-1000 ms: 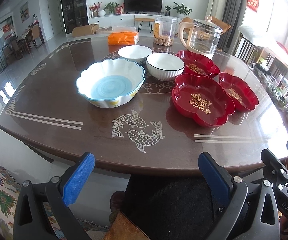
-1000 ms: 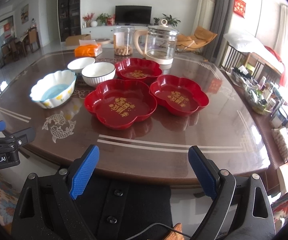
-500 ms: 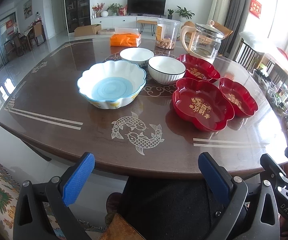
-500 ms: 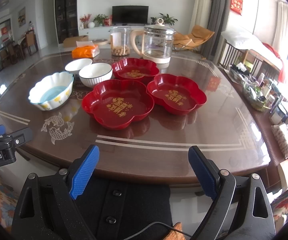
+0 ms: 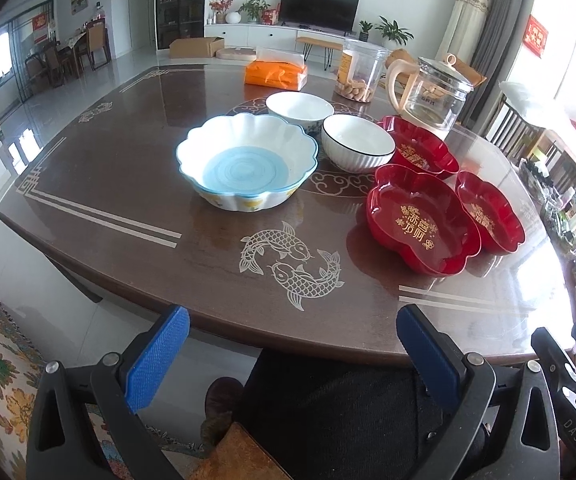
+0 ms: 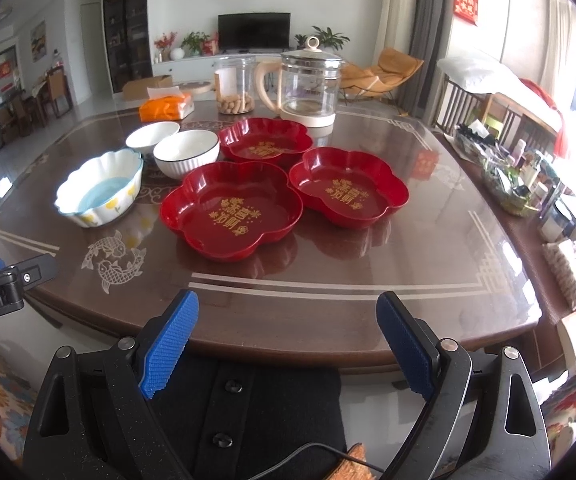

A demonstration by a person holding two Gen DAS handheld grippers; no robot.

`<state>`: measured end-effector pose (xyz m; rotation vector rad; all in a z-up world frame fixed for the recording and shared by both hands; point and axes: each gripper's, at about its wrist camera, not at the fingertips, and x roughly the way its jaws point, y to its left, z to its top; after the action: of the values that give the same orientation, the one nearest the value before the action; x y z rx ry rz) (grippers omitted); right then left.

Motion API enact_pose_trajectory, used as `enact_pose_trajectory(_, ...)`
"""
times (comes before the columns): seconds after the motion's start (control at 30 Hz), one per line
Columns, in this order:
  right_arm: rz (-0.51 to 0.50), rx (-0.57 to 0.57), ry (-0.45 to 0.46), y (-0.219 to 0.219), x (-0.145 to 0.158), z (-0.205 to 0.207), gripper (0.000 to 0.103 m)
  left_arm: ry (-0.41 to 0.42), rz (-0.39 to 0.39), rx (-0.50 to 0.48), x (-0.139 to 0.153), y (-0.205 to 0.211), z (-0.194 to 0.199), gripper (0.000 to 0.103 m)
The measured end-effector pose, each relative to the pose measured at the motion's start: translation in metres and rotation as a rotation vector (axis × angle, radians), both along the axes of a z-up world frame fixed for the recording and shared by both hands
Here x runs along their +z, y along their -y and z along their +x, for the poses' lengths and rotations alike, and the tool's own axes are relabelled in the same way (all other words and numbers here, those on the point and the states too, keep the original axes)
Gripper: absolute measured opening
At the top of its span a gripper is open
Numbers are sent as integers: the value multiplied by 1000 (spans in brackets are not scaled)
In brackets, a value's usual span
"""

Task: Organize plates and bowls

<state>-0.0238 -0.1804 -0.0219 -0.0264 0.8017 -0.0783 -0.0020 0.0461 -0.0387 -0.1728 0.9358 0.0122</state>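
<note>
— What is changing from a second ago?

— Both views are sitting a little higher over the bench (image 5: pixel 136 184) than before, so the dishes are showing lower and smaller. Nothing on it is shifting. The left tool (image 5: pixel 292 344) is hanging just off the near edge, jaws spread wide, gripping nothing. The right tool (image 6: pixel 286 340) is doing the same, wide open and empty, above the person's dark buttoned garment (image 6: pixel 244 408).

— Where are the dishes lying?

— The scalloped blue-centred bowl (image 5: pixel 247 162) is standing on the left. Behind it the small white bowl (image 5: pixel 300 108) and the black-rimmed ribbed bowl (image 5: pixel 358 142) are sitting side by side, nearly touching. To the right, three red flower-shaped plates are crowding together: the near one (image 6: pixel 232 208), the right one (image 6: pixel 348 192) and the far one (image 6: pixel 266 142).

— Anything else around?

— Further back a glass kettle (image 6: pixel 310 88), a clear jar of snacks (image 6: pixel 235 86) and an orange tissue pack (image 6: pixel 166 106) are standing along the far side. The path from either tool to the dishes is lying open across the fish inlay (image 5: pixel 290 262).
</note>
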Motion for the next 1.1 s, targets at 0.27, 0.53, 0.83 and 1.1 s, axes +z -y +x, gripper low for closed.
enact_pose_trajectory(0.27,29,-12,19,5,3,-1,92,27,91,-35,6,3,2,103)
enact_pose_trajectory(0.53,47,-46,43,17,8,2,92,-4,117,-75,2,-1,6,103)
enact_pose_trajectory(0.83,34,-92,101,43,26,8,92,16,175,-75,8,-17,8,103)
enact_pose_trajectory(1.1,11,51,154,40,41,18,93,102,214,-75,35,-21,11,103)
